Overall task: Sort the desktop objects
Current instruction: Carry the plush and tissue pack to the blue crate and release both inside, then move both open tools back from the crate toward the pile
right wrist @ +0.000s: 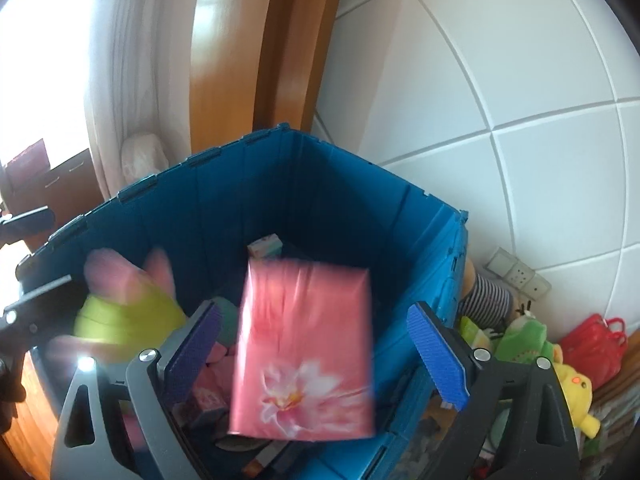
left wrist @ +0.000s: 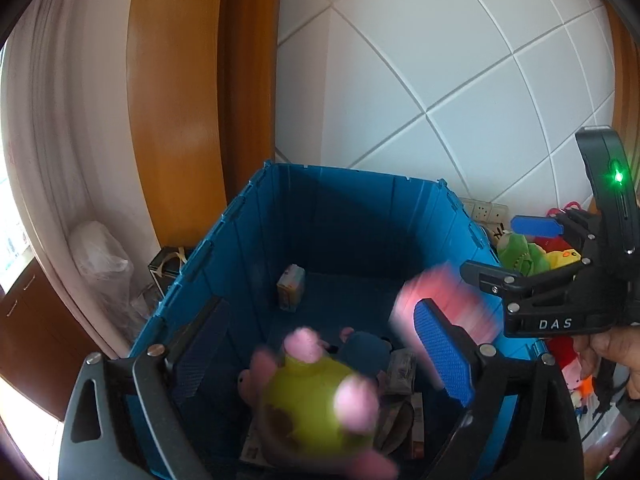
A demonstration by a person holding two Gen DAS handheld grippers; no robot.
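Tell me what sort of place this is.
Probably a room in a home, a corner used for storing toys. A blue crate stands against a white tiled wall by a wooden door frame, with stuffed toys piled beside it.

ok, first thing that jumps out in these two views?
The deep blue crate fills both views, with small items on its floor. Above its opening, two motion-blurred things sit in mid-air between open jaws: a pink flower-print pack at the right gripper and a green-and-pink plush toy at the left gripper.
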